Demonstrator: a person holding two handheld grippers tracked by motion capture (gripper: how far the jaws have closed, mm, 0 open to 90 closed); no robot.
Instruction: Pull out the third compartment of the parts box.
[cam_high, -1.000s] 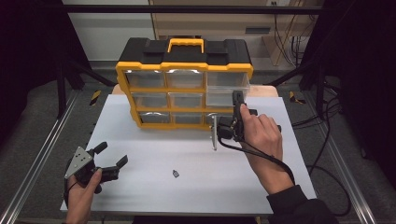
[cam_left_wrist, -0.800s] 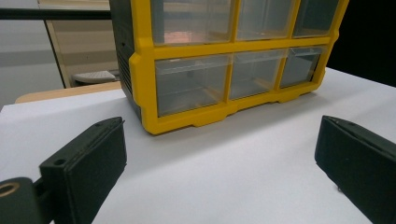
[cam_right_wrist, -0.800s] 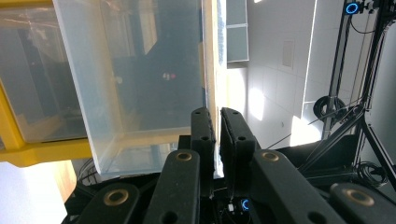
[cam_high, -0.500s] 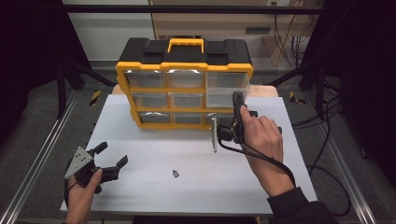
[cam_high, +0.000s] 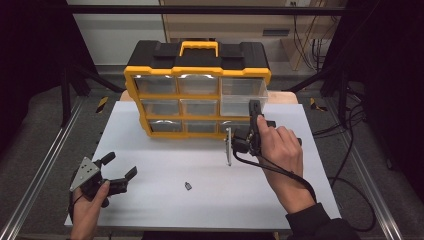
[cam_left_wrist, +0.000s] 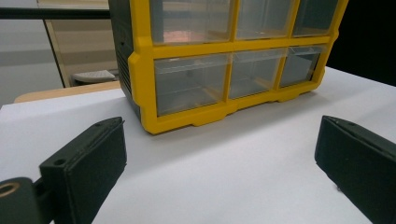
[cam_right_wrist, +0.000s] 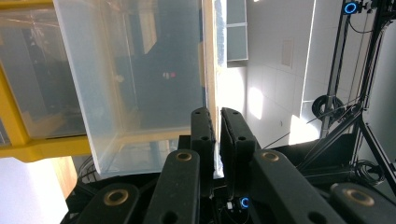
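Right hand-held gripper (cam_right_wrist: 217, 140) pinches the clear drawer's (cam_high: 239, 100) front wall at the organizer's (cam_high: 197, 90) three o'clock side. Pull straight and level so it slides without jamming. Left hand-held gripper (cam_high: 120, 167) waits wide open, empty.

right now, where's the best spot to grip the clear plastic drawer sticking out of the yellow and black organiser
On the clear plastic drawer, pinch the thin wall at its pulled-out end, coming from the front: it is flat, narrow and stands free of the yellow and black organiser. The right gripper is shut on it there.
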